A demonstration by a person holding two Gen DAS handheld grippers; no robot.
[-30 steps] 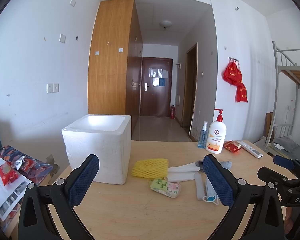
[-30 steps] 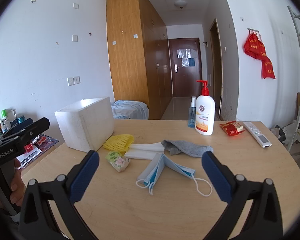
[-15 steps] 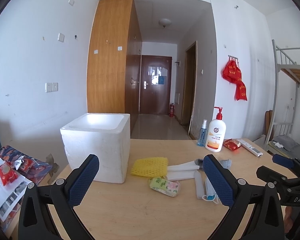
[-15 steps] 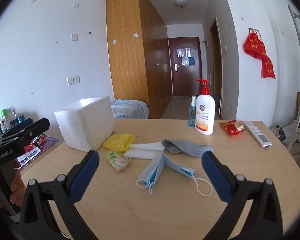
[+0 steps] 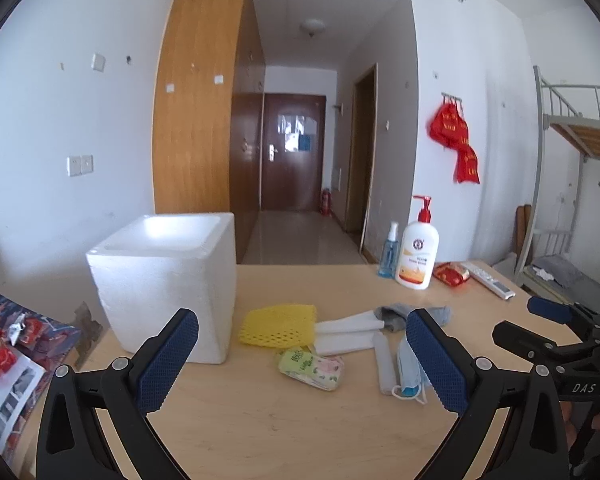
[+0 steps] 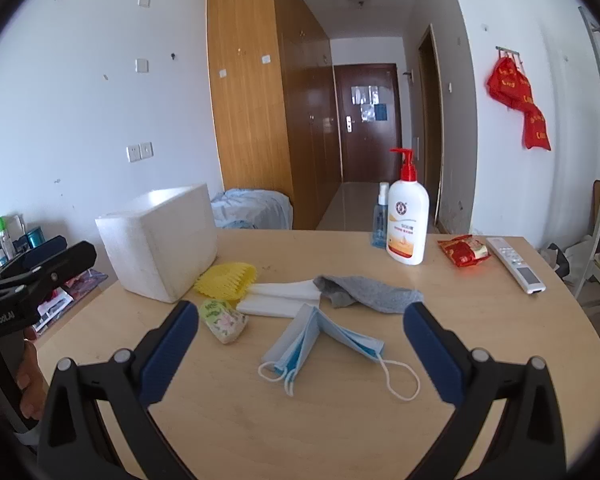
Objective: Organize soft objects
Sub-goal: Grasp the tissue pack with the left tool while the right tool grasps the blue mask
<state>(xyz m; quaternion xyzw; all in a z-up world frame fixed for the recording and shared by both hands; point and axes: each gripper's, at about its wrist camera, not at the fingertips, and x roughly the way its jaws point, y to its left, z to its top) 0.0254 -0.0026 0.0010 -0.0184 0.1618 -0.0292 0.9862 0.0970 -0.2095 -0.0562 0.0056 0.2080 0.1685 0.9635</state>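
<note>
Ahead of the grippers: 1 foam box [image 6: 160, 240], 1 yellow net [image 6: 227, 278], 1 tissue pack [image 6: 223, 320], 1 grey sock [image 6: 364, 293], 2 bottles [image 6: 406, 222].

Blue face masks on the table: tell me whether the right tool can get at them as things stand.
Probably yes. The right tool is open and the face masks lie between its fingers in view, on bare table, nothing over them.

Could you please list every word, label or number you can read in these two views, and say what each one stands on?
"DAS": on the body of the right gripper, seen from the left wrist view.
"GenRobot.AI": on the body of the left gripper, seen from the right wrist view.
Lotion bottle: round logo and label print, too small to read.
Tissue pack: green print, blurred.
Red bags on the wall: yellow characters, unreadable.
Remote control: nothing legible.
</note>
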